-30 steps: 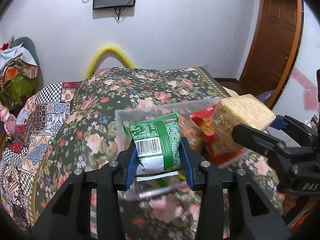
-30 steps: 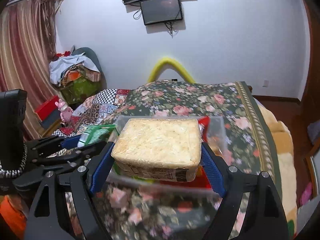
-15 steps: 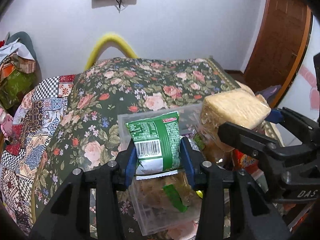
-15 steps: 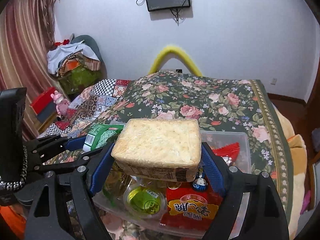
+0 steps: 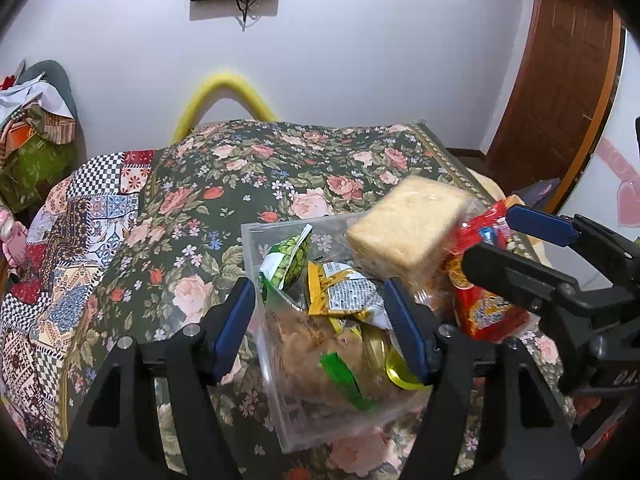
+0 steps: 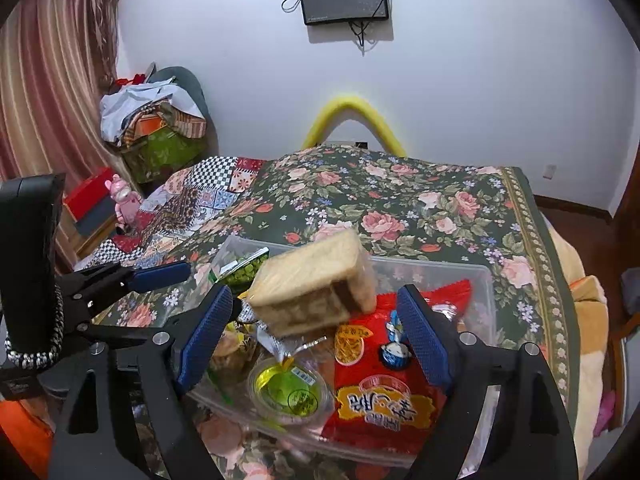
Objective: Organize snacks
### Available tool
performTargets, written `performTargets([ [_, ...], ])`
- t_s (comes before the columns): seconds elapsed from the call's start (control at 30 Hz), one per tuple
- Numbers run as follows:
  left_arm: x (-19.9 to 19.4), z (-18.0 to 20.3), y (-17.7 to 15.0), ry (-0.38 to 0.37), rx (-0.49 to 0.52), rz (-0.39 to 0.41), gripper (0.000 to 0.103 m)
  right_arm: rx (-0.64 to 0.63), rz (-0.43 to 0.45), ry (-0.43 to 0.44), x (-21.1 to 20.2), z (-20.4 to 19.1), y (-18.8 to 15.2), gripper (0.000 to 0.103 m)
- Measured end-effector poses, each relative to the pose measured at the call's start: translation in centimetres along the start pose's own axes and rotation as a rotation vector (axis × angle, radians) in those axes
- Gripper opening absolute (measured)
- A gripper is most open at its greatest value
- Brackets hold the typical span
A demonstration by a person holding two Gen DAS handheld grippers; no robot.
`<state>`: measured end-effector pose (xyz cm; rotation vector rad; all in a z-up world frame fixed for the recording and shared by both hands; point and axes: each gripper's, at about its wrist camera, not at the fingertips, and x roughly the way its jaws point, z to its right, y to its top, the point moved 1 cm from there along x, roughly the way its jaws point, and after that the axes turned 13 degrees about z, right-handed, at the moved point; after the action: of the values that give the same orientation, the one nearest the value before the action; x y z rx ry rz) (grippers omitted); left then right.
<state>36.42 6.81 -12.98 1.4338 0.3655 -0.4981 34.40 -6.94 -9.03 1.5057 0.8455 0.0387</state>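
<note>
Hovering over the clear bin (image 5: pixel 256 264) on the floral bedspread (image 5: pixel 240 184), the left gripper (image 5: pixel 320 320) is opening, its pads clear of the green packet (image 5: pixel 286 264) inside, while the right wrist view shows the right gripper (image 6: pixel 314 334) parted, the wrapped bread (image 6: pixel 316 284) tilted, blurred, touching neither pad above the red bag (image 6: pixel 384 392).

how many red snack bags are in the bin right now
1: a red bag lies at the right end of the clear bin, beside the jelly cup. Others may be buried underneath.

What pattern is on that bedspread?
Pink roses on dark green bedspread; clearest in the right wrist view.
</note>
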Motion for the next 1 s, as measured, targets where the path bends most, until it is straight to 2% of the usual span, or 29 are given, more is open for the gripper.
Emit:
performTargets([
  [0.17, -3.9, 0.3, 0.7, -0.001, -0.010, 0.057, 0.066, -0.007, 0.035, -0.012, -3.2, -0.4, 0.4, 0.082],
  [0.33, -9.5, 0.9, 1.4, 0.000, -0.031, 0.141, 0.066, -0.005, 0.099, -0.037, -7.7, -0.7, 0.9, 0.082],
  [0.6, -20.2, 3.8, 2.2, 0.003, -0.014, 0.332, 0.066, -0.006, 0.253, -0.076, -16.7, -2.1, 2.3, 0.082],
  [0.77, -25.1, 5.9, 1.8, -0.008, 0.014, 0.417, 0.071, -0.010, 0.321, -0.074, -21.2, -3.4, 2.0, 0.083],
  [0.93, -27.9, 7.5, 1.1, -0.013, 0.037, 0.457, 0.079, -0.021, 0.359, -0.084, -23.5, -4.5, 1.4, 0.090],
  [1.0, -28.5, 7.7, 0.8, -0.012, 0.034, 0.463, 0.082, -0.024, 0.368, -0.091, -24.2, -4.7, 1.2, 0.096],
])
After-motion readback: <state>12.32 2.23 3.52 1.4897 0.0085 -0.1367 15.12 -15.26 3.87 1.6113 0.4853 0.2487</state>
